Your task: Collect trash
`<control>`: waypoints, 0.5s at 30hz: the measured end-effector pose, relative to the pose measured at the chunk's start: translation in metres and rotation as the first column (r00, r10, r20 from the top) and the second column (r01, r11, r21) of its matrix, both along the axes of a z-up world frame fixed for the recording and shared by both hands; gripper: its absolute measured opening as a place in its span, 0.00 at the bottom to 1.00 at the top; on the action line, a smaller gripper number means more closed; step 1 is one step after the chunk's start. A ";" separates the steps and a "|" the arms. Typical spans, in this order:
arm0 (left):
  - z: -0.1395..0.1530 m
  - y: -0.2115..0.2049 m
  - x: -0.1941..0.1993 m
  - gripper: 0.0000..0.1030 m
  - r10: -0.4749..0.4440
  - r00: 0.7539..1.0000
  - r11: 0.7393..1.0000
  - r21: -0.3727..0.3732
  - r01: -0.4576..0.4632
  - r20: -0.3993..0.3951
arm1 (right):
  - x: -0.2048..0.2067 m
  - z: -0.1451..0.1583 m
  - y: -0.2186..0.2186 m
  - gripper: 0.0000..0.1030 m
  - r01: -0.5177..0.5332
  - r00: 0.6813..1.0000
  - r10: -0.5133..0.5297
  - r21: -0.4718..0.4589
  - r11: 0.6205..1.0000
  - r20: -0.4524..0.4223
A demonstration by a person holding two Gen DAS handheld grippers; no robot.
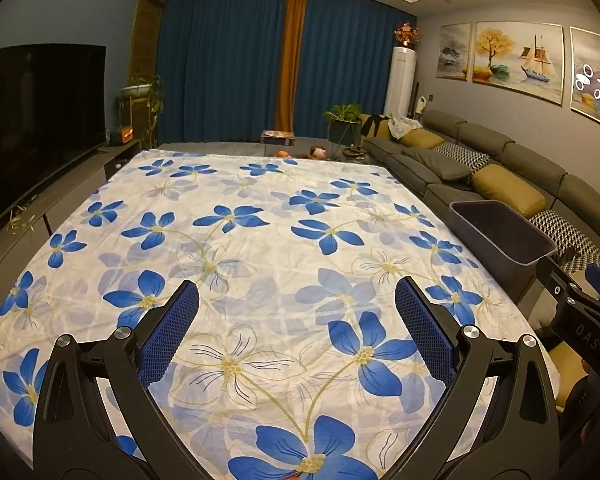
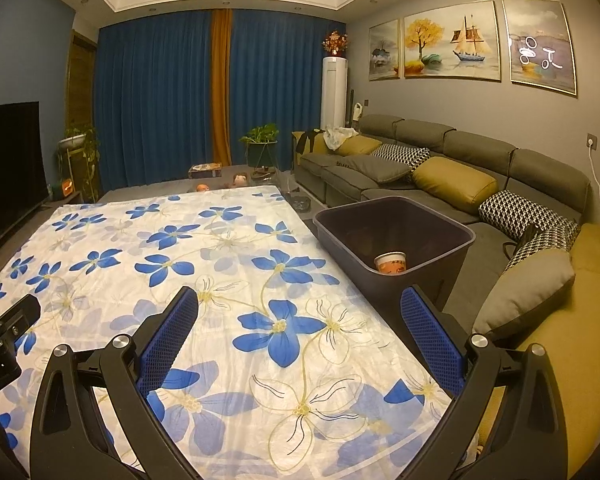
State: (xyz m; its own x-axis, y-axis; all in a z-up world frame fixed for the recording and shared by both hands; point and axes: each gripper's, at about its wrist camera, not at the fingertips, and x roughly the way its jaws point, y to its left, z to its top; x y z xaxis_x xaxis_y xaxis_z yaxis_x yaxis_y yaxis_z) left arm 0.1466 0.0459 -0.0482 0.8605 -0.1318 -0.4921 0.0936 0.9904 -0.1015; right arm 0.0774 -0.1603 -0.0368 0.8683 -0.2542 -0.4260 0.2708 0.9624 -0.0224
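A dark grey bin [image 2: 396,236] stands at the right edge of the table, and shows in the left wrist view [image 1: 500,236] too. A paper cup [image 2: 391,264] with orange print lies inside it. My left gripper [image 1: 296,300] is open and empty above the flowered tablecloth [image 1: 260,240]. My right gripper [image 2: 300,304] is open and empty, above the cloth [image 2: 180,260] just short of the bin. No loose trash shows on the cloth. The right gripper's body shows at the right edge of the left wrist view [image 1: 580,320].
A grey sofa [image 2: 440,160] with yellow and patterned cushions runs along the right. A television [image 1: 36,120] stands on the left. Blue curtains [image 1: 228,60], potted plants [image 2: 260,140] and a doll [image 2: 240,179] are beyond the table's far edge.
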 end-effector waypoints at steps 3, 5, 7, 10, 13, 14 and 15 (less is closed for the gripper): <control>-0.001 0.000 0.000 0.94 0.001 1.000 1.000 0.001 -0.001 -0.002 | 0.001 -0.001 -0.001 0.95 0.001 1.000 -0.001 0.002 1.000 -0.003; -0.002 0.000 0.001 0.94 0.001 1.000 1.000 0.000 -0.001 -0.003 | 0.002 -0.002 -0.001 0.95 0.002 1.000 -0.002 0.003 1.000 -0.006; -0.002 0.000 0.001 0.94 0.000 1.000 1.000 0.001 0.000 -0.004 | 0.002 -0.002 0.000 0.95 0.001 1.000 -0.001 0.005 1.000 -0.007; -0.002 0.000 0.001 0.94 0.002 1.000 1.000 0.002 -0.002 -0.004 | 0.003 -0.003 0.000 0.95 -0.001 1.000 0.001 0.005 1.000 -0.008; -0.004 0.000 0.002 0.94 0.008 1.000 1.000 0.008 -0.007 -0.006 | 0.004 -0.005 0.000 0.95 -0.002 1.000 0.002 0.005 1.000 -0.012; -0.004 0.000 0.002 0.94 0.013 1.000 1.000 0.011 -0.013 -0.006 | 0.004 -0.006 0.000 0.95 -0.003 1.000 0.003 0.007 1.000 -0.013; -0.004 0.000 0.001 0.94 0.016 1.000 1.000 0.015 -0.016 -0.005 | 0.004 -0.006 0.000 0.95 -0.003 1.000 0.003 0.008 1.000 -0.014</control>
